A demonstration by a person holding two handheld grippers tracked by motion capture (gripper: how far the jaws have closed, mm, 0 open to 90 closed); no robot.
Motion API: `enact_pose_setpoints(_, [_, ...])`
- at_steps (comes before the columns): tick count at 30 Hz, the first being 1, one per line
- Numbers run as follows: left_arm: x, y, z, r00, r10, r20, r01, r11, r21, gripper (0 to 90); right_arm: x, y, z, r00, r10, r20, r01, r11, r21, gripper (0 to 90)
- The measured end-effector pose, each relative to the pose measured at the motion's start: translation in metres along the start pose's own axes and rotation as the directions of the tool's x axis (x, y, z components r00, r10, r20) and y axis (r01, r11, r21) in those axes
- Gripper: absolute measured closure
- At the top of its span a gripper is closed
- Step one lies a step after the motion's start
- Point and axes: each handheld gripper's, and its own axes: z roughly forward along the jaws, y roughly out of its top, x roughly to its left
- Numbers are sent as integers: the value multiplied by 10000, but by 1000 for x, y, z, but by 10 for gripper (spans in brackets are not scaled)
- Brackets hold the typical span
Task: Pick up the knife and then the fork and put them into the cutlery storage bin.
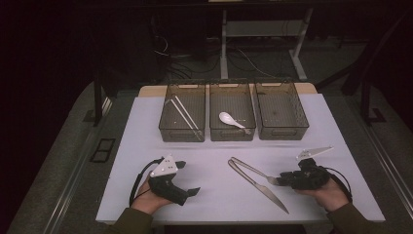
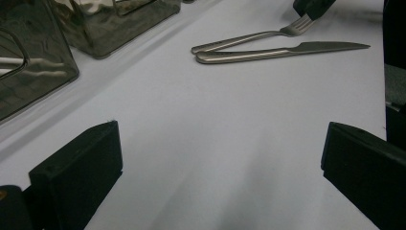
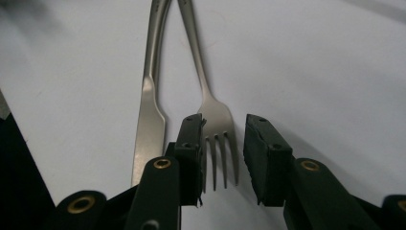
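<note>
A metal fork (image 1: 251, 169) and a table knife (image 1: 265, 191) lie on the white table cover, their handle ends meeting in a narrow V. My right gripper (image 1: 281, 181) rests low at the fork's head. In the right gripper view its jaws stand on either side of the fork (image 3: 218, 120) tines, with a gap showing on the right side, so the gripper (image 3: 222, 143) is open around them. The knife (image 3: 149, 120) lies just left of the jaws. My left gripper (image 1: 190, 178) rests at the left, open and holding nothing (image 2: 220, 158).
Three dark see-through bins stand in a row at the back. The left bin (image 1: 181, 132) holds chopsticks (image 1: 185, 114), the middle bin (image 1: 232, 135) holds a white spoon (image 1: 230, 119), and the right bin (image 1: 282, 132) has nothing visible in it. Bare white cover (image 1: 214, 195) lies between my hands.
</note>
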Motion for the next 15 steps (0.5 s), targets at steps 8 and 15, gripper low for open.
enact_pose_setpoints(8, [0, 0, -1, 10000, -44, -9, 44, 10000, 14, 0, 0, -1, 4, 10000, 19, -15, -19, 9995, 321, 685])
enact_pose_setpoints(15, [-1, 0, -1, 10000, -58, -21, 58, 10000, -19, 0, 1, -3, 8, 9999, 91, 43, -93, 9980, 625, 714])
